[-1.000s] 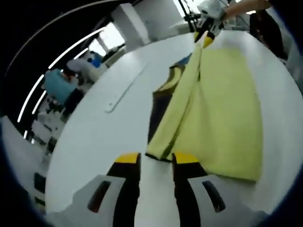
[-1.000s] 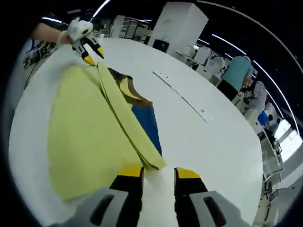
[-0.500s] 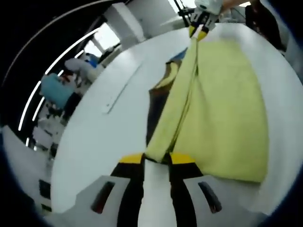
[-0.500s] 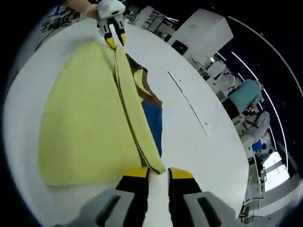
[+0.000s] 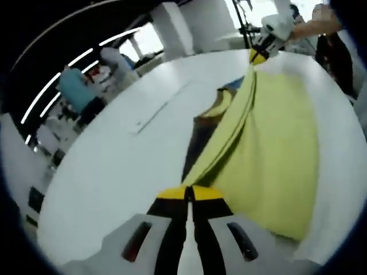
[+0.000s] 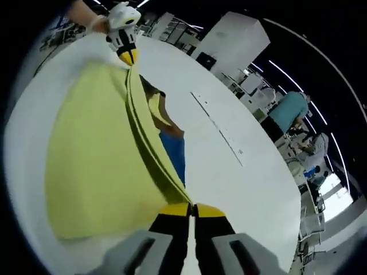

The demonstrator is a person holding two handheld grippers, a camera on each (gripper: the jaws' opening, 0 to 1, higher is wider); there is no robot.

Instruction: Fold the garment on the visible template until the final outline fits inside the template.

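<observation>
A yellow garment (image 5: pixel 275 143) lies spread on the white round table (image 5: pixel 114 172). Its long folded edge is stretched between my two grippers. My left gripper (image 5: pixel 189 193) is shut on one end of that edge. My right gripper (image 5: pixel 259 55), held by a hand, pinches the far end. In the right gripper view the right gripper (image 6: pixel 192 209) is shut on the garment (image 6: pixel 97 149), and the left gripper (image 6: pixel 127 56) holds the other end. A dark and blue template (image 6: pixel 175 154) shows from under the lifted edge, also visible as the template (image 5: pixel 200 134) in the left gripper view.
A long thin strip (image 5: pixel 157 106) lies on the table beyond the garment, seen again as the strip (image 6: pixel 221 129). People in teal (image 6: pixel 289 109) work at benches past the table's edge. A white cabinet (image 6: pixel 235 40) stands behind.
Both grippers' jaws went from open around the garment's folded edge to shut on it. The edge now runs taut and slightly raised between them.
</observation>
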